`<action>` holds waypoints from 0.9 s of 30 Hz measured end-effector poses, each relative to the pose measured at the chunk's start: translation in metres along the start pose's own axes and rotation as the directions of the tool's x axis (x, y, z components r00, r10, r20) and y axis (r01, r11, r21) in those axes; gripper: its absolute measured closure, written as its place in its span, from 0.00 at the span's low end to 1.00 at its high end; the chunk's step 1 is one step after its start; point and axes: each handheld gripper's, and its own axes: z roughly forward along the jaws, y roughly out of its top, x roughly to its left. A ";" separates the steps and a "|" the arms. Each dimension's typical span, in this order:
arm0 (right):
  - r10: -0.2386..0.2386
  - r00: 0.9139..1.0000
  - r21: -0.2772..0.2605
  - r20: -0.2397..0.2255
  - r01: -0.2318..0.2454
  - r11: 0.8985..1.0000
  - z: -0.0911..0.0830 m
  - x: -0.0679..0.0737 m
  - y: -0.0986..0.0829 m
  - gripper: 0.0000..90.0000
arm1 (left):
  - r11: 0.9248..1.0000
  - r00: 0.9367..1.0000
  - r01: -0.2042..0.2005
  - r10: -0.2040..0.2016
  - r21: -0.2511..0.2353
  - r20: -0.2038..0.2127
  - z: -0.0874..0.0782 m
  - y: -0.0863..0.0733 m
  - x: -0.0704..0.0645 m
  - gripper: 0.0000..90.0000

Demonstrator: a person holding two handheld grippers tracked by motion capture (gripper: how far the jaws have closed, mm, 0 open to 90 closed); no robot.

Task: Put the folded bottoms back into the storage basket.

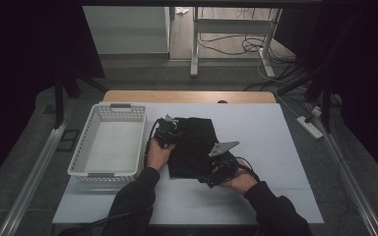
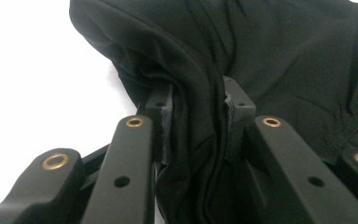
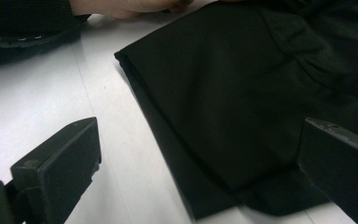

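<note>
A folded black garment (image 1: 194, 147) lies in the middle of the white table (image 1: 270, 147). My left gripper (image 1: 166, 132) is at its left upper edge, and the left gripper view shows a bunched fold of the black cloth (image 2: 200, 116) pinched between the two jaws. My right gripper (image 1: 220, 173) sits at the garment's near right corner. In the right gripper view its jaws stand wide apart, one on each side of the folded corner of the garment (image 3: 223, 112), with its left fingertip (image 3: 60, 163) over bare table.
A white slotted basket (image 1: 109, 142) stands on the table just left of the left hand. Behind the table are a wooden edge strip (image 1: 189, 96), table legs and cables on the floor. A power strip (image 1: 311, 127) lies on the floor at right.
</note>
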 end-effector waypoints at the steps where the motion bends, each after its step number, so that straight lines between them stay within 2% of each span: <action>1: -0.010 1.000 0.010 -0.004 0.011 1.000 0.006 0.001 0.003 0.01 | 1.000 1.000 0.000 0.000 0.000 0.000 0.000 0.000 0.000 0.78; 8: -0.039 0.999 0.022 -0.002 0.039 0.999 0.021 0.001 0.009 0.01 | 1.000 1.000 0.000 0.000 -0.001 -0.001 0.000 0.000 0.000 0.78; 13: -0.054 0.999 0.052 0.001 0.054 0.997 0.033 0.002 0.011 0.01 | 1.000 1.000 0.003 -0.003 -0.001 0.002 0.000 0.000 0.000 0.78; 17: -0.096 0.995 0.100 0.019 0.093 0.991 0.044 0.003 0.011 0.03 | 1.000 1.000 0.007 -0.007 0.000 0.005 0.000 0.000 0.001 0.78; 20: -0.120 0.992 0.114 0.041 0.115 0.987 0.047 0.004 0.010 0.04 | 1.000 1.000 0.010 -0.010 0.001 0.008 0.000 0.000 0.001 0.78; 22: -0.146 0.988 0.121 0.057 0.138 0.983 0.048 0.005 0.010 0.07 | 1.000 1.000 0.012 -0.012 0.001 0.009 0.000 0.000 0.001 0.78; 24: -0.148 0.987 0.126 0.062 0.140 0.982 0.048 0.004 0.011 0.11 | 1.000 1.000 0.017 -0.017 0.000 0.009 0.000 0.000 0.001 0.78; 27: -0.148 0.987 0.113 0.070 0.139 0.984 0.045 0.002 0.011 0.25 | 1.000 1.000 0.024 -0.024 -0.002 0.011 0.000 0.000 0.001 0.78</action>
